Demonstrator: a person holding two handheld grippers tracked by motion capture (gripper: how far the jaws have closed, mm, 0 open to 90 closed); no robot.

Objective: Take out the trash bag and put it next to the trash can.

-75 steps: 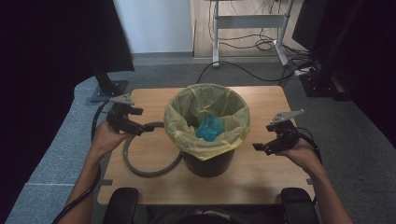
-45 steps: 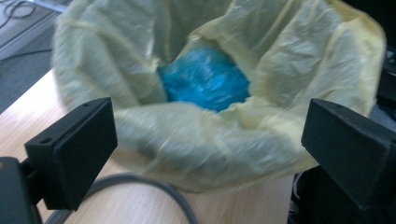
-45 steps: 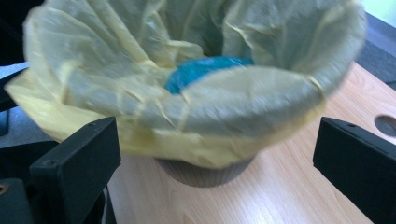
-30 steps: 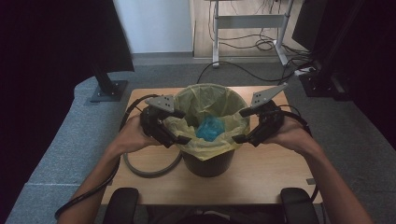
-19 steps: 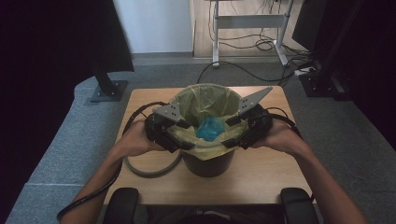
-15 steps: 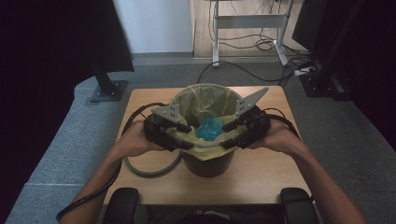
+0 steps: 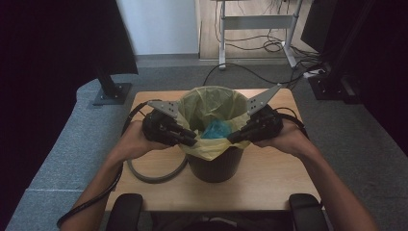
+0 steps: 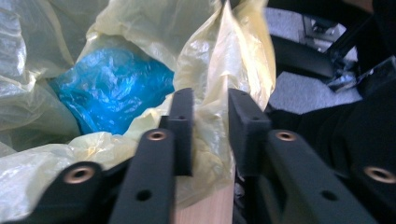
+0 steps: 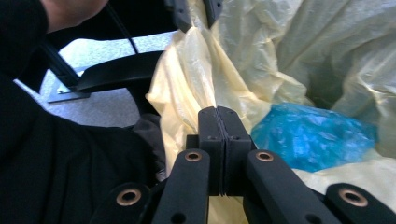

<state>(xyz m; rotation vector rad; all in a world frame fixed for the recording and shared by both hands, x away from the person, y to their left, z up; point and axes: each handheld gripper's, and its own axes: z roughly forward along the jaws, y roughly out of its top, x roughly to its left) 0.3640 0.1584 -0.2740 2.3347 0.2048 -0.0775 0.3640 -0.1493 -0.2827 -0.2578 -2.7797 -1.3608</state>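
Observation:
A black bin (image 7: 214, 166) lined with a yellow bag (image 7: 211, 101) stands mid-table, with a crumpled blue wad (image 7: 217, 129) inside. My left gripper (image 7: 191, 140) is at the bin's left rim. Its jaws have just been closing, and in the left gripper view (image 8: 210, 121) a fold of the bag (image 8: 229, 60) stands in the gap still left between them. My right gripper (image 7: 233, 138) is at the right rim. Its jaws have just closed, and in the right gripper view (image 9: 218, 116) they meet, pinching the bag's edge (image 9: 187, 70). The blue wad (image 9: 313, 135) lies just beyond.
The wooden table (image 7: 279, 178) carries a grey cable loop (image 7: 154, 175) left of the bin. Two black armrests (image 7: 126, 211) sit at the near edge. A monitor stand (image 7: 111, 91) is on the floor at the far left, and a desk frame (image 7: 255, 21) with cables at the back.
Both grippers came in from the table's sides to the bin's rim, then held there. Their jaws narrowed around the bag's edge, the right pair coming fully together.

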